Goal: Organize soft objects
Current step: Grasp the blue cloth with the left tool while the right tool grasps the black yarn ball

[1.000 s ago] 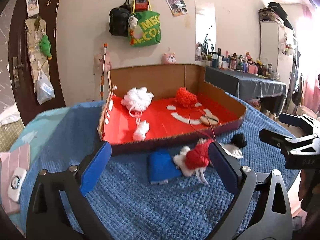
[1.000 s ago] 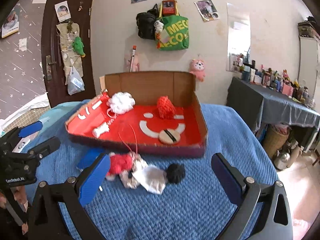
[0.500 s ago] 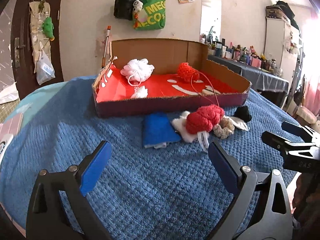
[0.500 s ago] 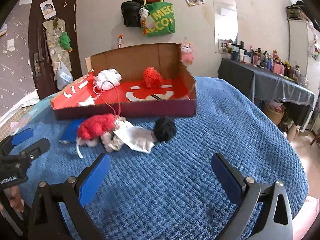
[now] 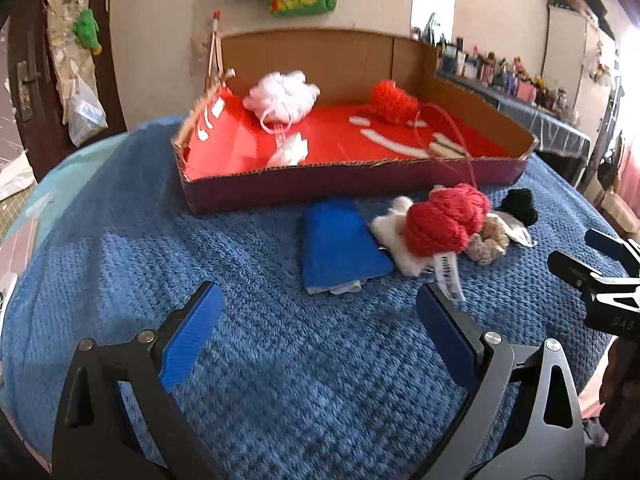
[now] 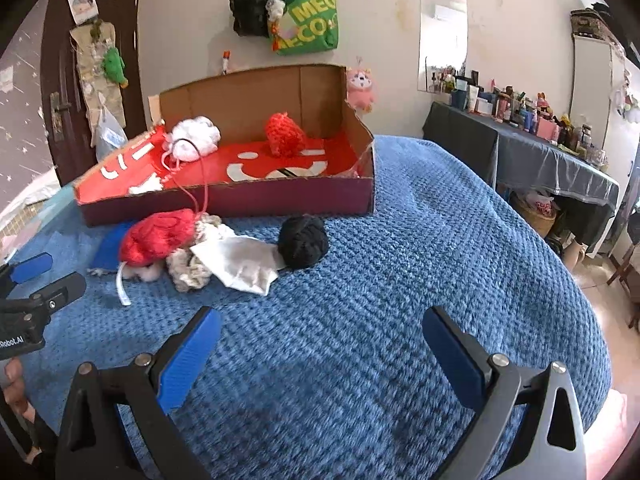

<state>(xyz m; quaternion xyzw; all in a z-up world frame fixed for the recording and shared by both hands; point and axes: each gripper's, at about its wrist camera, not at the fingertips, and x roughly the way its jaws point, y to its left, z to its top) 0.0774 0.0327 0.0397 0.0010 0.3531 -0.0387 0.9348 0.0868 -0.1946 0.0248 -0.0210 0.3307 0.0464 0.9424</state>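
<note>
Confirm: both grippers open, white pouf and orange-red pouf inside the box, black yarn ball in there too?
Not quite. The black yarn ball lies on the blue blanket outside the box, per the right wrist view. Left gripper and right gripper open; white pouf and orange-red pouf are inside.

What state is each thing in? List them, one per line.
left hand-held gripper: open, empty
right hand-held gripper: open, empty
cardboard box: open-topped, partly filled
white pouf: in box
red knit ball: in box
red yarn bundle: outside box, on pile
blue cloth: folded flat, outside box
black ball: outside box
white cloth: crumpled, outside box
</note>
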